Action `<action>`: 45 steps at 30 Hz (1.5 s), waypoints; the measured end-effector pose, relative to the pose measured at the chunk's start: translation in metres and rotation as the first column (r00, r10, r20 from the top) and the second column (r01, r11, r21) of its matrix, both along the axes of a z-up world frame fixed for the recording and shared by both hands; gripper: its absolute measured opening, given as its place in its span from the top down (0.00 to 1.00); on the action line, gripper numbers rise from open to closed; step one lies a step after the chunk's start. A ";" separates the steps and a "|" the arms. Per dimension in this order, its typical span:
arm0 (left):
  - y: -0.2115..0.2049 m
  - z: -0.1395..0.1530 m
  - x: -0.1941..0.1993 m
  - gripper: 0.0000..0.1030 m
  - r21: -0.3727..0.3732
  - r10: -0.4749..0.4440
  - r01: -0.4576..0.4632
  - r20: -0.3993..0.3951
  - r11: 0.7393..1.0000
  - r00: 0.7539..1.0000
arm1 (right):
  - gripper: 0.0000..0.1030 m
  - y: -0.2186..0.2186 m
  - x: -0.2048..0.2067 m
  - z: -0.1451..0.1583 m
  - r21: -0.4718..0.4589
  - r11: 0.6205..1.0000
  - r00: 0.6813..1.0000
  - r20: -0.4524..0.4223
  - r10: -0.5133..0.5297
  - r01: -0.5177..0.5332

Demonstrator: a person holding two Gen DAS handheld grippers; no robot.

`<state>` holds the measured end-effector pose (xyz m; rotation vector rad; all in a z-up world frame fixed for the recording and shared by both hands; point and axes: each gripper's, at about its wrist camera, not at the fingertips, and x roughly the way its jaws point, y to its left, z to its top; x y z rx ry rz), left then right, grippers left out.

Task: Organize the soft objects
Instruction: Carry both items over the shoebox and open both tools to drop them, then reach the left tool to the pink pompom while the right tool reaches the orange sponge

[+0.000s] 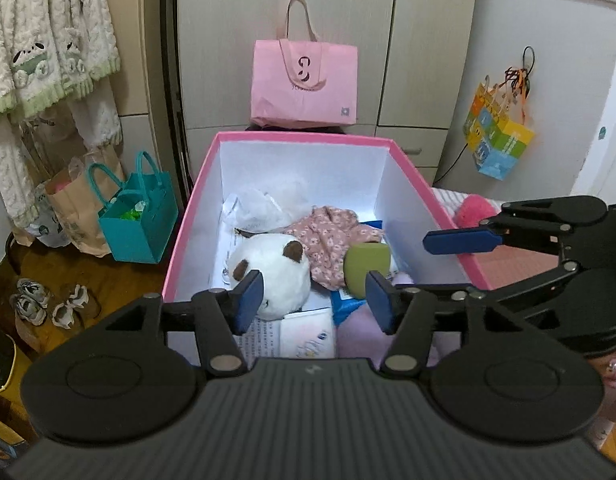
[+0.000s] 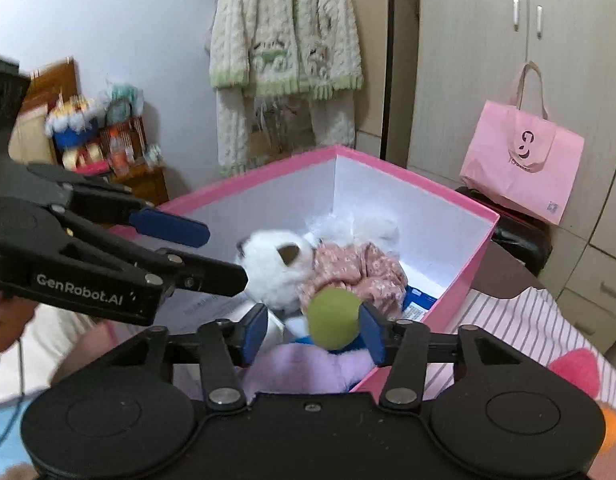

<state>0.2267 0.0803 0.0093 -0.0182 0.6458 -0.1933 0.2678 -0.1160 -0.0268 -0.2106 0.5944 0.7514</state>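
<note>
Bedroom corner: wardrobe doors behind, a fleecy robe point(image 2: 284, 40) hanging on the wall, a pink tote bag point(image 1: 304, 82) propped by the wardrobe, and a teal bag point(image 1: 138, 220) on the floor.

The pink box point(image 1: 190, 208), white inside, sits open-topped between both claws, so it's presumably the bin for the soft stuff. Already inside: a white plush point(image 1: 272, 272) w/ brown ears, a pink floral cloth point(image 1: 332, 240) draped across it, a clear plastic bag at the back, some papers and blue packets on the bottom. A green soft object point(image 2: 334, 318) sits low in the near end of the box, on a lilac plush point(image 2: 296, 368).

Left claw point(image 1: 314, 300) hangs over the near edge, fingers spread, nothing between them. Right claw point(image 2: 314, 334) is also spread; the green object lies btw its pads, touching or nearly touching the right one. Blur makes it hard to say, but the wide gap suggests it isn't gripped.

A pink fuzzy toy point(image 1: 474, 210) lies outside the box on the striped bedding, prob. next to go in.
</note>
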 end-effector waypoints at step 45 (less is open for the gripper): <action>-0.159 0.027 -0.075 0.34 -0.047 -0.419 0.418 0.005 0.907 0.908 | 0.34 -0.206 -0.127 -0.010 0.094 0.970 0.973 0.029 -0.228 0.225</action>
